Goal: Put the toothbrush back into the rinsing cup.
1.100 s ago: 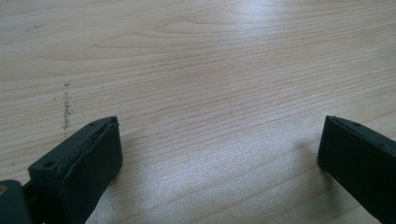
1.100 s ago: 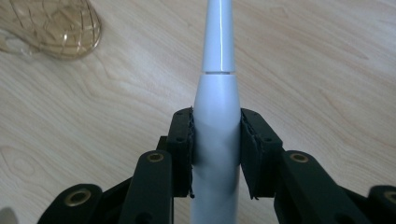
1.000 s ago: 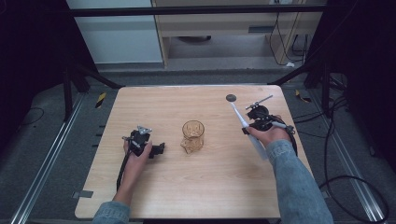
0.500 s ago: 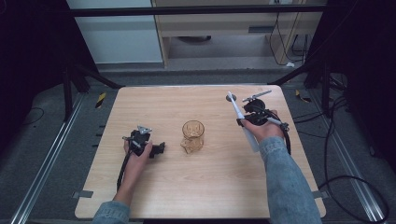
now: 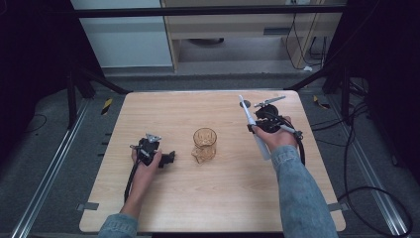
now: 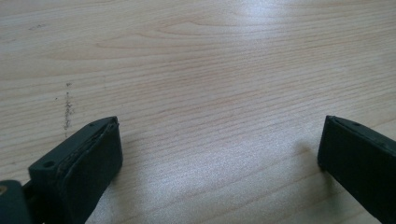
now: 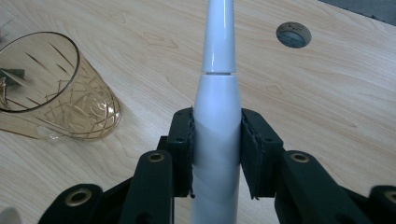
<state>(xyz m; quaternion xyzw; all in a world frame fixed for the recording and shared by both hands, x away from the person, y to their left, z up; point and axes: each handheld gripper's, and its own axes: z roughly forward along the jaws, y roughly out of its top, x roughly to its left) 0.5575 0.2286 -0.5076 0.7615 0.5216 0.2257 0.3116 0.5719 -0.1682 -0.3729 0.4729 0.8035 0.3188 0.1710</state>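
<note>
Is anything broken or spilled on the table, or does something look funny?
Nothing is spilled or broken. The amber glass cup stands upright and empty on the wooden table. The right tongs are clamped on a white electric toothbrush handle, tilted off the table. A small grey round cap sits set into the tabletop, which looks normal.

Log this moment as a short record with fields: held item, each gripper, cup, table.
held item: white electric toothbrush, slim neck pointing away from the hand
right gripper: shut on the toothbrush body, raised over the table's right side
left gripper: open, nothing between the jaws, low over bare wood
cup: amber cut-glass cup, upright at mid-table, between the two grippers
table: light wooden table, round cable hole near the far edge
</note>
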